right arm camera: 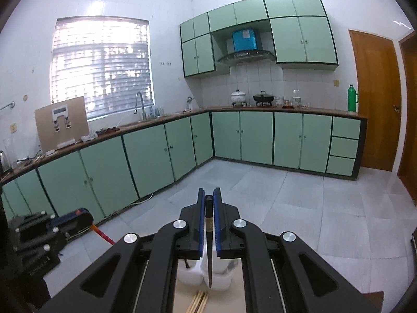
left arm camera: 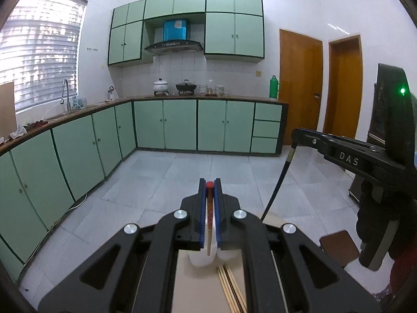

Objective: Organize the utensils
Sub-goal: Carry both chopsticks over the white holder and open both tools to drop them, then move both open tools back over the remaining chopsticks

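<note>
My left gripper (left arm camera: 209, 182) is shut on a pale chopstick with a red tip (left arm camera: 209, 208), held up over the floor and pointing away from me. Below it stands a white holder (left arm camera: 202, 259), with several loose wooden chopsticks (left arm camera: 232, 289) on the beige table (left arm camera: 192, 292). At the right edge of this view my right gripper (left arm camera: 294, 134) grips a black chopstick (left arm camera: 276, 182) that hangs down. In the right wrist view the right gripper (right arm camera: 209, 193) is shut on that black chopstick (right arm camera: 209, 237), above the white holder (right arm camera: 191, 277) and the wooden chopsticks (right arm camera: 199, 302). The left gripper (right arm camera: 83, 217) shows at lower left.
Green base cabinets (right arm camera: 146, 154) run along the left and far walls under a brown worktop with a sink tap (right arm camera: 139, 104), pots and a green flask (right arm camera: 352, 97). Grey floor tiles lie between. A brown seat (left arm camera: 338, 247) stands at the table's right; wooden doors (left arm camera: 299, 86) are beyond.
</note>
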`<state>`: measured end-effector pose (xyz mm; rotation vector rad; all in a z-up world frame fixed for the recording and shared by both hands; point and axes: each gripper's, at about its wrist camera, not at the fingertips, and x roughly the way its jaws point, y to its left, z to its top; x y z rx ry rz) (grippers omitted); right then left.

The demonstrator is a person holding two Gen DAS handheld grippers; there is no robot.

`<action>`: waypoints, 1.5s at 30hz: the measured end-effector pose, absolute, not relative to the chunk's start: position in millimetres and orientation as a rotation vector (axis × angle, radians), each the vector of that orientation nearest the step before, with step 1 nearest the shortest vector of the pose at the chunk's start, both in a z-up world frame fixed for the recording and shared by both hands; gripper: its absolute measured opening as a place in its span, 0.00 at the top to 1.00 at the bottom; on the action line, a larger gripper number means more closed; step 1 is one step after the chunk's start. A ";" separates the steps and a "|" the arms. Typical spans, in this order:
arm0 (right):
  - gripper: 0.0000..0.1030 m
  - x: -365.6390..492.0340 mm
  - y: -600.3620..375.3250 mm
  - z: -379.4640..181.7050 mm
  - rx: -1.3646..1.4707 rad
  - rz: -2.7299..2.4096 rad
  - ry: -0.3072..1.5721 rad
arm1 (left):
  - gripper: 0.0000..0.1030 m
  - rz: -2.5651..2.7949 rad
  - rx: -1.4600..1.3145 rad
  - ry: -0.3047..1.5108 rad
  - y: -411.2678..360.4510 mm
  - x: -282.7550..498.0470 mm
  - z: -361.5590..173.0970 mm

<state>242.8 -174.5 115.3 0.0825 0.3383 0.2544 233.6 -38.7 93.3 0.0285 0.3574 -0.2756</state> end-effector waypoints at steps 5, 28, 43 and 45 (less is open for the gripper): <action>0.94 272.1 -164.5 112.6 0.053 0.229 0.328 | 0.95 -0.256 0.024 0.327 -50.6 263.6 90.7; 0.54 263.3 -180.4 8.9 0.031 0.149 0.502 | 0.63 -0.213 0.009 0.473 -38.2 289.0 -4.6; 0.24 135.1 -179.0 -118.4 0.089 0.080 0.645 | 0.43 -0.158 0.041 0.666 -20.6 169.9 -119.4; 0.24 121.9 -174.4 -136.5 0.099 0.075 0.679 | 0.43 -0.161 0.054 0.717 -20.1 158.2 -139.1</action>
